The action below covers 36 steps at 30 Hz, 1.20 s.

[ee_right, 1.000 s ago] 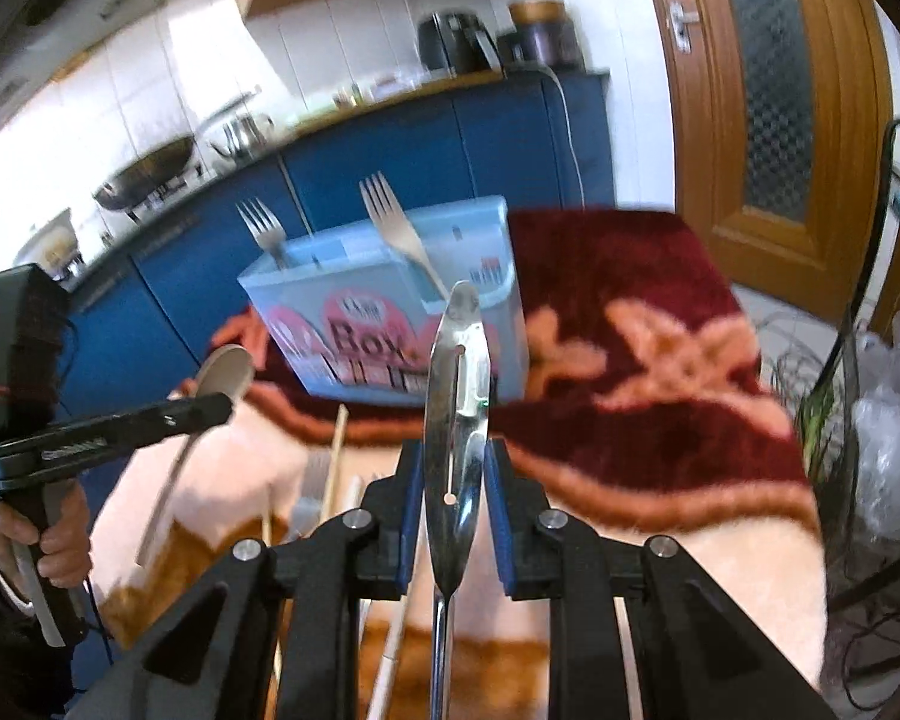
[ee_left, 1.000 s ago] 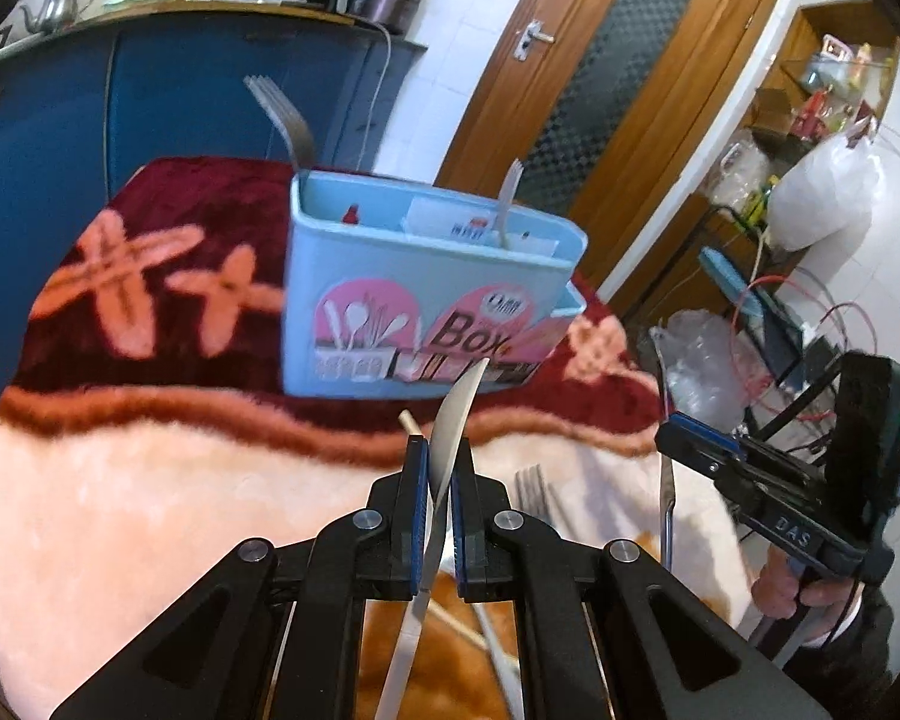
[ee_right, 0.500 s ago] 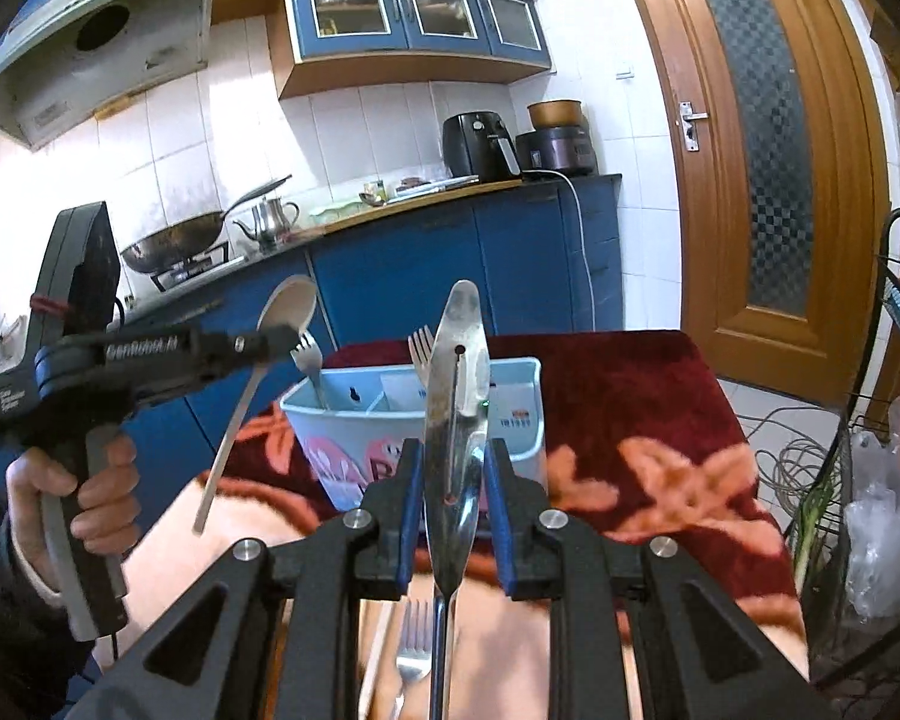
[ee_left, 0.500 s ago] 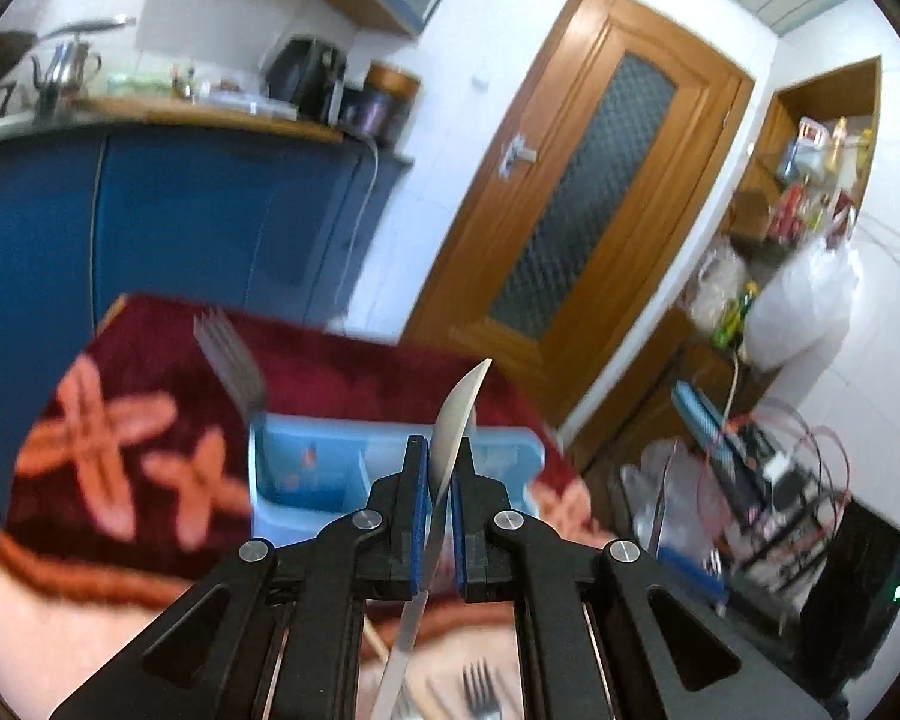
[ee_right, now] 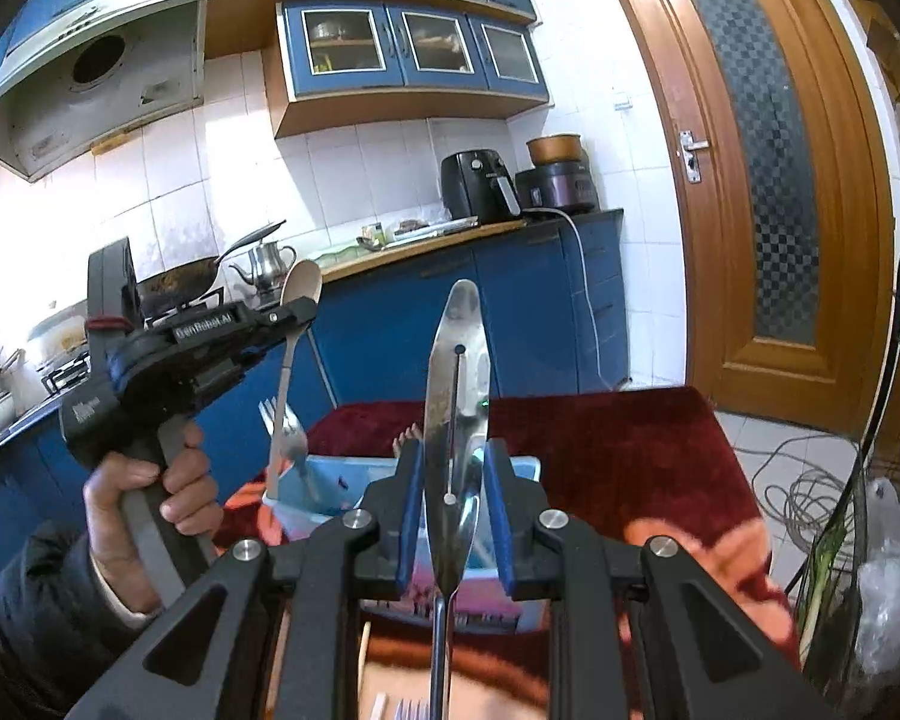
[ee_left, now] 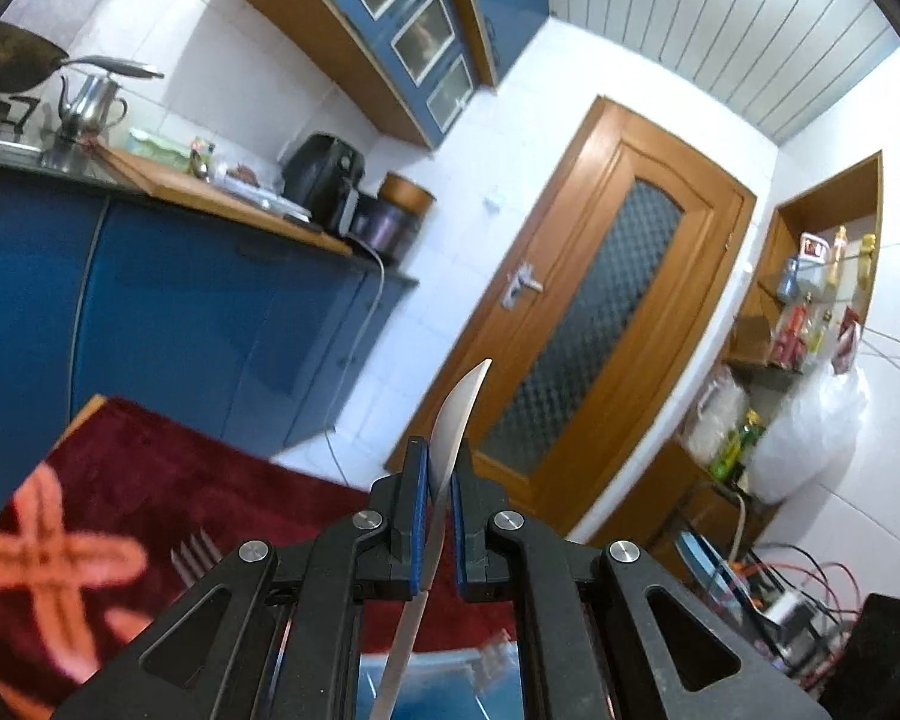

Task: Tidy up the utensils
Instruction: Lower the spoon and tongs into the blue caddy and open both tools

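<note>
My left gripper (ee_left: 438, 480) is shut on a thin metal spoon (ee_left: 457, 414), seen edge-on with its bowl pointing up. In the right wrist view a hand holds that left gripper (ee_right: 306, 312) raised at the left, its spoon (ee_right: 301, 285) hanging above the light blue utensil box (ee_right: 324, 492). A fork (ee_right: 285, 426) stands in the box. My right gripper (ee_right: 455, 468) is shut on a shiny metal spoon (ee_right: 456, 396), upright just in front of the box. In the left wrist view the box (ee_left: 438, 684) shows only at the bottom edge, behind the fingers.
The box stands on a table under a dark red and pink cloth (ee_right: 630, 450). Fork tines (ee_right: 414, 708) and a wooden stick (ee_right: 363, 648) lie near the front edge. Blue kitchen cabinets (ee_right: 390, 330) stand behind, a wooden door (ee_right: 768, 180) and floor cables (ee_right: 810, 480) at the right.
Both grippers have risen and tipped upward with their spoons still gripped. The box has sunk toward the bottom of both views, and the left gripper now hangs above it.
</note>
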{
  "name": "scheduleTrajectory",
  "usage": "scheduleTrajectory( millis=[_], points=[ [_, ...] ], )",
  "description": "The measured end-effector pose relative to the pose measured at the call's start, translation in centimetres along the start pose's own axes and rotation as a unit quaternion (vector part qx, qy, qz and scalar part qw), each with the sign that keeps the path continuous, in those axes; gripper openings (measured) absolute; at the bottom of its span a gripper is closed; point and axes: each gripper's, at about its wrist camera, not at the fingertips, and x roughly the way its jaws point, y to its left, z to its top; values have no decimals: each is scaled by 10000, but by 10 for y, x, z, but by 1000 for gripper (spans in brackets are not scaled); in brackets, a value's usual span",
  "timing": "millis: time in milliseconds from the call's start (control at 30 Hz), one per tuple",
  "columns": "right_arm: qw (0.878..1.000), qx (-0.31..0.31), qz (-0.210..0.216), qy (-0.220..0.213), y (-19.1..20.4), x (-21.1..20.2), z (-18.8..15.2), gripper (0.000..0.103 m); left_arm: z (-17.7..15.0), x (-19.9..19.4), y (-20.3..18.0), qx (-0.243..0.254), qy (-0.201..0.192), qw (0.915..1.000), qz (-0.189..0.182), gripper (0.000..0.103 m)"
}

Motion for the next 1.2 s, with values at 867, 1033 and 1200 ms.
scheduleTrajectory(
  millis=[867,1033,1200],
  points=[
    [9963,-393,-562,-513,2,80,4,23,-35,-5,20,453,-300,9969,572,7],
    [9969,-469,-522,-352,4,76,-4,23,-39,-13,19,523,-218,9962,657,7],
    [9973,-567,-442,-171,9,72,-12,23,-42,-27,20,614,-172,9952,745,7]
  ],
)
